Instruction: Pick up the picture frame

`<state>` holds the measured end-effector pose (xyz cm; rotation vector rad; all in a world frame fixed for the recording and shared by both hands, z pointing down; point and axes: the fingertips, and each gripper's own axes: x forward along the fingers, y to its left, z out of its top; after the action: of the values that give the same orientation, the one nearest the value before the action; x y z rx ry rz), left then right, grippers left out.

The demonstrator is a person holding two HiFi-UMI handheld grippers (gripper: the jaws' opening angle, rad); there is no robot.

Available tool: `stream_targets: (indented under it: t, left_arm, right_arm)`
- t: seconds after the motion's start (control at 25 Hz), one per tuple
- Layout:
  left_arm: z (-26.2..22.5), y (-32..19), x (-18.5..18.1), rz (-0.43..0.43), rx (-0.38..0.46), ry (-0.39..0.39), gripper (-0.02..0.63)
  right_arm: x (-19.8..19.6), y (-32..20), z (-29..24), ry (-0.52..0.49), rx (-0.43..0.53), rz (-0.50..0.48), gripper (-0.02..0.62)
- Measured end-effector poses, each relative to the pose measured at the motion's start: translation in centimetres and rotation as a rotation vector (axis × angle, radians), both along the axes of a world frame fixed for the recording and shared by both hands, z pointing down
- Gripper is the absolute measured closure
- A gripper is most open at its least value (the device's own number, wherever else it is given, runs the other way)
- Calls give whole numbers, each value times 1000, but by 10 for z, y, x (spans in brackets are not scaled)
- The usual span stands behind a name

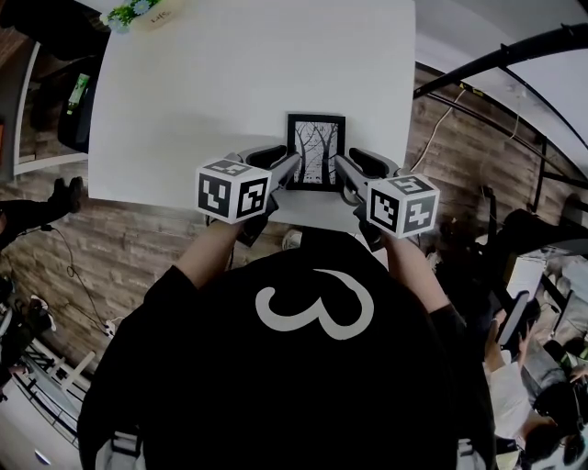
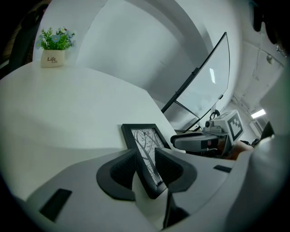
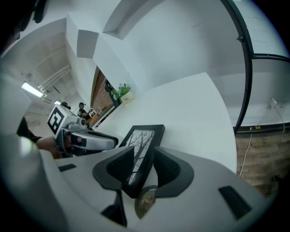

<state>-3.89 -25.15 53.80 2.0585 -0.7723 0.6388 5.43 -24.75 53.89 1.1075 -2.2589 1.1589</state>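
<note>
The black picture frame (image 1: pixel 315 151), holding a print of bare trees, lies near the front edge of the white table (image 1: pixel 211 92). My left gripper (image 1: pixel 292 165) is at its left side and my right gripper (image 1: pixel 340 171) at its right side, both slanting down. In the left gripper view the frame's (image 2: pixel 146 138) near corner shows in the gap of the open left gripper (image 2: pixel 146 157). The right gripper view has the frame's (image 3: pixel 144 138) other near corner in the gap of the open right gripper (image 3: pixel 144 157). The pads do not press the frame.
A small potted plant (image 1: pixel 138 13) stands at the table's far left corner. The table's front edge runs just below the frame, over a wood-patterned floor (image 1: pixel 119 248). A black pole (image 1: pixel 496 55) crosses at the right, and people (image 1: pixel 542 367) sit at the lower right.
</note>
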Motion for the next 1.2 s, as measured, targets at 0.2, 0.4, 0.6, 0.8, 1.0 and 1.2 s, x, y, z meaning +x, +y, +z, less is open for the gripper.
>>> stream_targets:
  t: [0.2, 0.4, 0.6, 0.8, 1.0, 1.2]
  left_arm:
    - [8, -2, -1, -15, -11, -13, 491]
    - [13, -5, -3, -29, -9, -32, 491]
    - [15, -3, -3, -35, -16, -43, 491]
    - [20, -3, -4, -34, -24, -57, 491]
    - [22, -2, -3, -32, -31, -64, 491]
    - [23, -3, -4, -40, -37, -67, 492]
  right_arm:
    - [-5, -1, 8, 35, -12, -3, 460]
    - [-5, -2, 14, 76, -15, 1, 460]
    - [-5, 0, 19, 95, -24, 2, 460]
    - [-7, -1, 22, 117, -25, 6, 460]
    - [-7, -1, 24, 147, -33, 1, 463]
    - [-7, -1, 24, 151, -40, 3, 465]
